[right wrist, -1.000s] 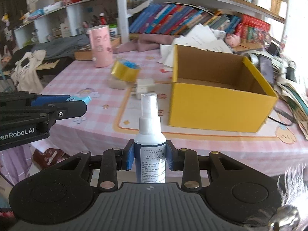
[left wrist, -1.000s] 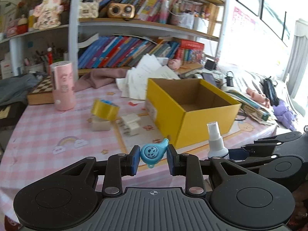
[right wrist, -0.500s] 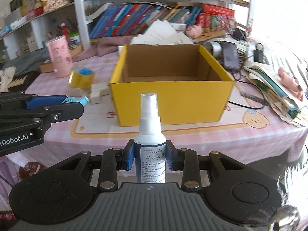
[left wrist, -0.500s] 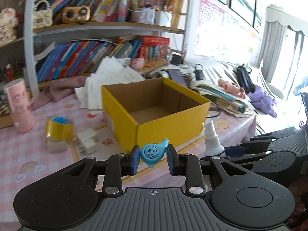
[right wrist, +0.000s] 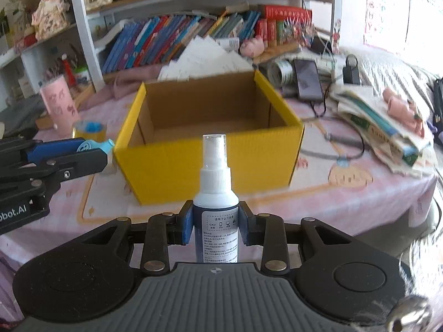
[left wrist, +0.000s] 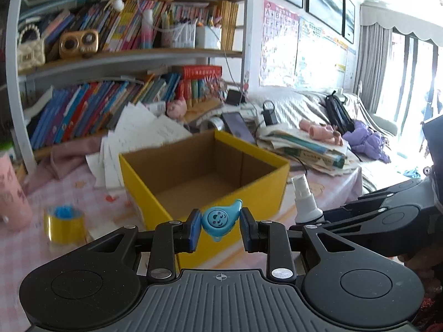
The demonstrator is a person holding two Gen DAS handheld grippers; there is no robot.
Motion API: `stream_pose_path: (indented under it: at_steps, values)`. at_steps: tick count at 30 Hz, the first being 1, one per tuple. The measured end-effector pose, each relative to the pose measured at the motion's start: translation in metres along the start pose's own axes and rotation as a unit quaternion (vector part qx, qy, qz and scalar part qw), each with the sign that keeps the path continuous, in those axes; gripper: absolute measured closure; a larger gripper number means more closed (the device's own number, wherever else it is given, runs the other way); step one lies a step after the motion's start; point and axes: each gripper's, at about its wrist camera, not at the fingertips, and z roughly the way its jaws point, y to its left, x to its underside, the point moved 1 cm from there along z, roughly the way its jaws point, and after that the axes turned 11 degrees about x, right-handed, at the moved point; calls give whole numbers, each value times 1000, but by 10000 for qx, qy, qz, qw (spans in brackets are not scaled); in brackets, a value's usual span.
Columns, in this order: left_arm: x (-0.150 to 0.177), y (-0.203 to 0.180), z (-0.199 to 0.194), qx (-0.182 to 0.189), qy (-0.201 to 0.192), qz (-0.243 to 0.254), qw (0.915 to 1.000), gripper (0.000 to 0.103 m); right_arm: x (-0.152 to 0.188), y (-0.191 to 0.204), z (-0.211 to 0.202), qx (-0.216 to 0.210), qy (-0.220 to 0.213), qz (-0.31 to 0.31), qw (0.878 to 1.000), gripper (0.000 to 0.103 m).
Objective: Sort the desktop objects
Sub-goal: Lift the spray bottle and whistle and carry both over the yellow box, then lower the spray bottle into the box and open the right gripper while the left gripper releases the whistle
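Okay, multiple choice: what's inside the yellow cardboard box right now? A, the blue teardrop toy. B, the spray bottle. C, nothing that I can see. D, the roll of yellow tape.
C: the yellow cardboard box shows only bare brown floor, while the spray bottle sits in the right gripper, the blue teardrop toy in the left gripper, and the roll of yellow tape lies on the table beside the box.

Bright sun glared white through the window (left wrist: 409, 88) on the right. Edges curved, and the books (right wrist: 177, 41) looked blurry.

The spray bottle's (right wrist: 216, 215) base is hidden behind the gripper body; its label print is unreadable.
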Motion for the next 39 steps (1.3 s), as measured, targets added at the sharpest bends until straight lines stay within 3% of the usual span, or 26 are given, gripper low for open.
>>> stream_pose_path:
  at_steps: [10,17,24,31,39]
  values:
    - [-42,14,39,-53,-308,208,9993,75,-68,-19,12,-73,-774,-32,9970,73]
    - [-55,27,58,-395,-272,188,9987,75,-99,-26,46,-270,-782,-210,9964,73]
    - [-58,45,86,-675,43,-158,9976,75,-109,-13,102,-605,-440,-810,9939,73]
    - [-53,49,132,-627,592,-101,9962,75,-99,-1,148,-827,185,-1441,9859,73]
    - [-46,55,163,-543,1154,-260,9915,75,-90,-5,177,-989,801,-1623,9785,72]
